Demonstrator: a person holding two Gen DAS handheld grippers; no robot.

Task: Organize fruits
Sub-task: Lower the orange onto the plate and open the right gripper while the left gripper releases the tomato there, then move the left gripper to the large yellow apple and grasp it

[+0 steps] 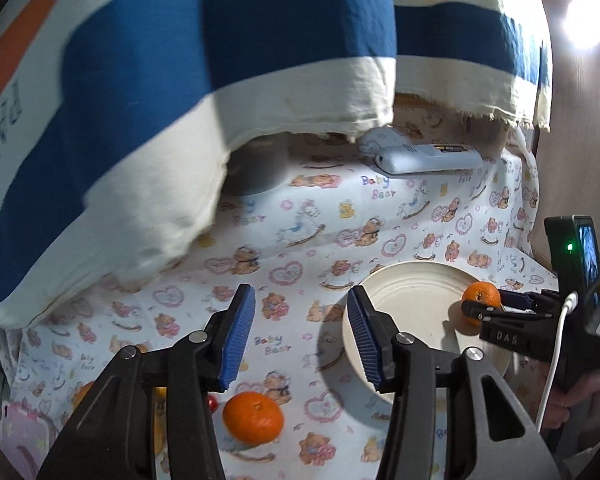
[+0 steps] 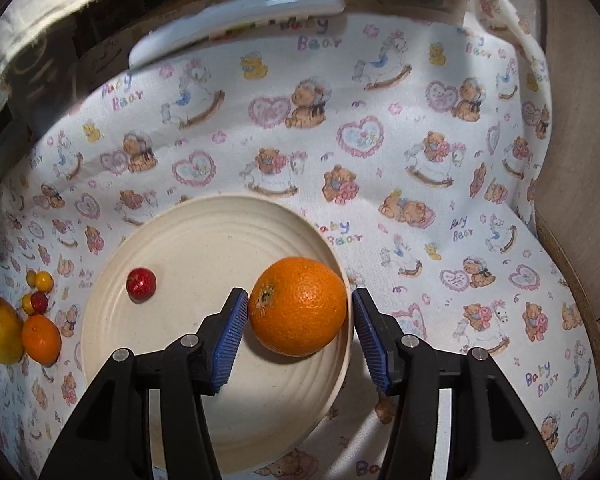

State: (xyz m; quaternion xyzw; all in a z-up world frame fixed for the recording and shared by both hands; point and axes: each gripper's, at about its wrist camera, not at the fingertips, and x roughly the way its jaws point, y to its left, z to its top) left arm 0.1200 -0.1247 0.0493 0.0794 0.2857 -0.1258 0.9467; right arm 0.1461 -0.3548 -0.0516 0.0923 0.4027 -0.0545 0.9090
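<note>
**Orange sitting at the plate's rim, tongs spread around it**

I am holding my right tongs (image 2: 300, 334) spread wide around the big orange (image 2: 298, 306), which is sitting inside the cream plate (image 2: 204, 240), right up against its right-hand rim. The left pad looks to be just touching the peel or a hair off it; the right pad is standing clear, outside the rim. So the orange is resting on the plate, not gripped. A small red fruit (image 2: 141, 284) is lying on the plate's far left side.

The risk I am seeing: the orange is round and parked at the edge, so if I am pulling back carelessly and brushing it with the left pad, it could be rolling across the plate into the red fruit, or tipping over the low rim onto the surface. My right pad could also be catching the rim and dragging the plate.

My left tongs (image 1: 302, 334) are released and holding nothing, hovering over the cloth above a loose mandarin (image 1: 253, 418). A striped towel (image 1: 180, 80) is hanging close ahead and blocking my view there.
</note>
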